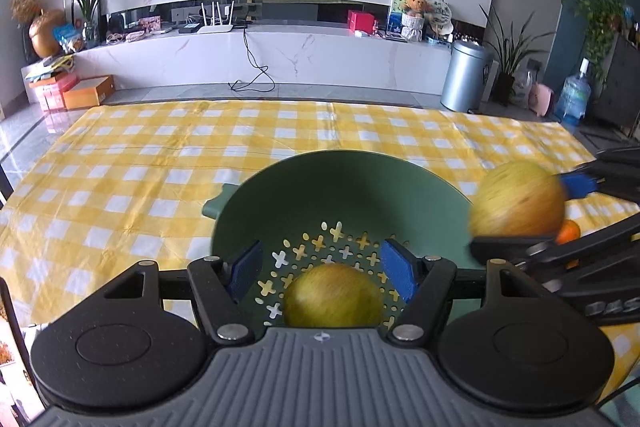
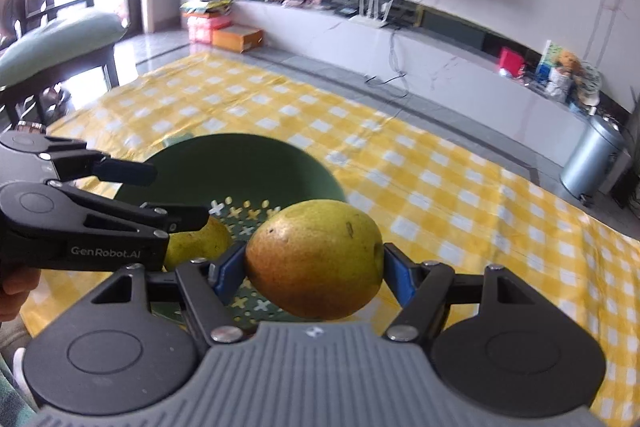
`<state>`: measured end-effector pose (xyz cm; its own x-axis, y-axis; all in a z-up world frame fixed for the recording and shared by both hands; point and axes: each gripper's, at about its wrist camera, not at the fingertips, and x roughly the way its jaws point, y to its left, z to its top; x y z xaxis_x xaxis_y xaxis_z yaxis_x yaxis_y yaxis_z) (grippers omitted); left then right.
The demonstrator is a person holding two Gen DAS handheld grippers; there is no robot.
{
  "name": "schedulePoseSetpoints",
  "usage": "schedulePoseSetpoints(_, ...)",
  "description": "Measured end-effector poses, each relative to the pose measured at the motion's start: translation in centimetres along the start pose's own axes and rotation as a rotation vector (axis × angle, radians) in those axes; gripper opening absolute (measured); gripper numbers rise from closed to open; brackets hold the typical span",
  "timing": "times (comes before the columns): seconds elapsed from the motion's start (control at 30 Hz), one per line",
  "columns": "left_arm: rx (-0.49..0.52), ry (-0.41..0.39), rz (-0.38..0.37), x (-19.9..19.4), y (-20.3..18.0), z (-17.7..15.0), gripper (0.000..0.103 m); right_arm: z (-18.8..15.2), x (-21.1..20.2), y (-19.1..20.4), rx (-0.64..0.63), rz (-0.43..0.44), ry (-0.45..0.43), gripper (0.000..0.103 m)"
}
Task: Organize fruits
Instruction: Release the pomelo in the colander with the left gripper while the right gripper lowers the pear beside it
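A green colander (image 1: 340, 187) (image 2: 240, 167) stands on the yellow checked tablecloth (image 1: 160, 155). One yellow-green pear (image 1: 332, 297) (image 2: 200, 243) lies on its perforated bottom. My left gripper (image 1: 322, 273) (image 2: 180, 195) hovers open just above that pear, its blue pads clear of it. My right gripper (image 2: 314, 271) (image 1: 520, 215) is shut on a second, larger pear (image 2: 316, 259) (image 1: 516, 205), held in the air at the colander's right rim. A small orange (image 1: 569, 230) shows on the cloth behind the right gripper's fingers, mostly hidden.
The cloth runs wide to the left of and beyond the colander, as far as the table's far edge (image 1: 280, 101). A chair with a pale green cushion (image 2: 52, 39) stands off the table's left end. A hand (image 2: 16, 287) grips the left tool.
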<state>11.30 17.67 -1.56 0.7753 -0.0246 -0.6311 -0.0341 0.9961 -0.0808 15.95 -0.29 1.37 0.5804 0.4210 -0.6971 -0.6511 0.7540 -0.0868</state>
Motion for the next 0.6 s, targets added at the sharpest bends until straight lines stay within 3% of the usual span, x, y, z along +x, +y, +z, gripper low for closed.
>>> schedulePoseSetpoints(0.07, -0.008, 0.005, 0.015, 0.0, 0.4, 0.0, 0.069, 0.7, 1.2, 0.7, -0.023, 0.019, 0.044, 0.068)
schedulePoseSetpoints(0.17, -0.035, 0.026, 0.035, 0.2, 1.2, -0.1, 0.069, 1.5, 2.8, 1.4, -0.061, 0.032, 0.095, 0.068)
schedulePoseSetpoints(0.33, -0.142, 0.029, -0.022, 0.1, 3.1, 0.0, 0.069, 2.1, 5.4, 2.0, -0.112, 0.044, 0.199, 0.068)
schedulePoseSetpoints(0.6, -0.108, 0.035, -0.015, 0.4, 2.6, -0.2, 0.069, 2.0, 8.5, 3.6, -0.222, 0.058, 0.332, 0.068)
